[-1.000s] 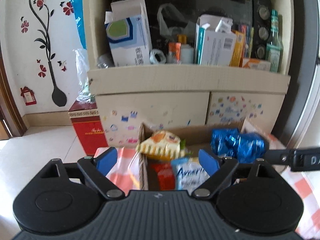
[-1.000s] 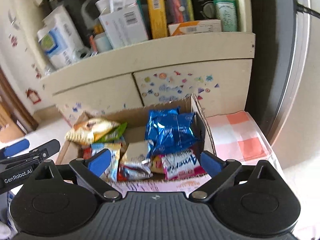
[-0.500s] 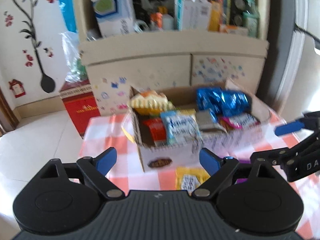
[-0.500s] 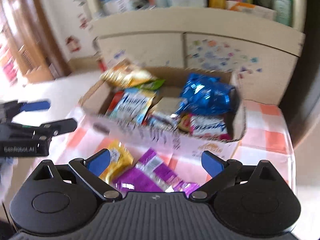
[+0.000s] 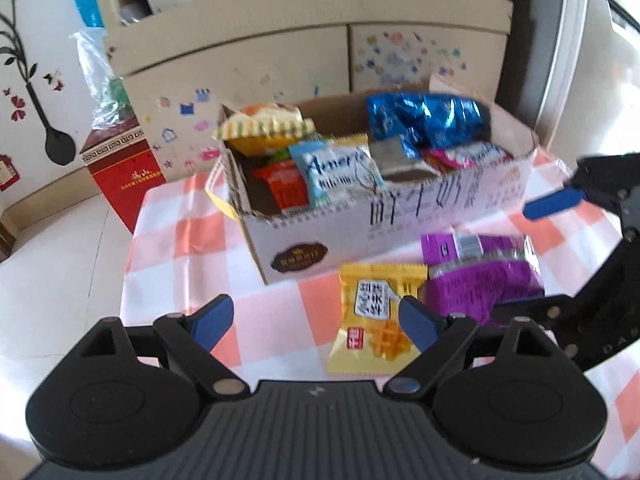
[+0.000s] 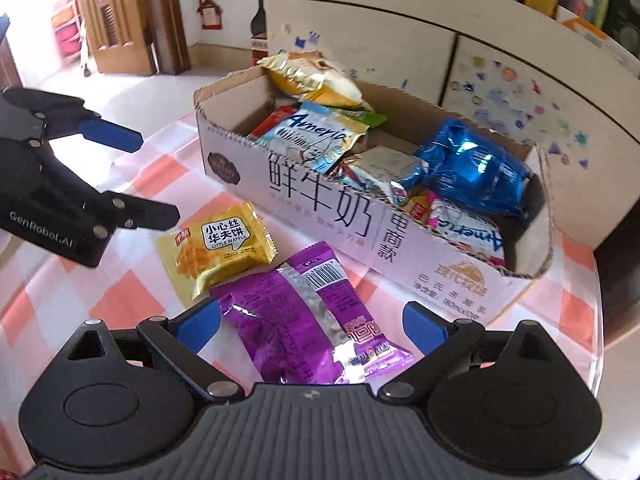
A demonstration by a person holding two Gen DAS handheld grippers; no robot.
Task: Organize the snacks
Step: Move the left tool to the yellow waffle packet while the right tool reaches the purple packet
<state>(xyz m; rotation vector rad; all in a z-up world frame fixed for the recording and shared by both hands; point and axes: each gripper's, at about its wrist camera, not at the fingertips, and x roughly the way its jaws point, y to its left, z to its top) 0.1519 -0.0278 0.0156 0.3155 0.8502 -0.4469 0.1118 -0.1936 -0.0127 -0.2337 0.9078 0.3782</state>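
checkered tablecloth partly hidden by both released grippers, left gripper, right gripper.

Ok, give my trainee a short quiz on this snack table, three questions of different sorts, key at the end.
1. True or false: the yellow waffle packet lies inside the cardboard box.
2. Which packet lies nearest in front of the right gripper? A) blue foil bag B) purple packet C) neither
3. Fill in: both grippers' jaws stand ____, holding nothing.

Key:
1. False; it lies on the checked tablecloth, in front of the box.
2. B
3. Open; the left gripper is empty too.
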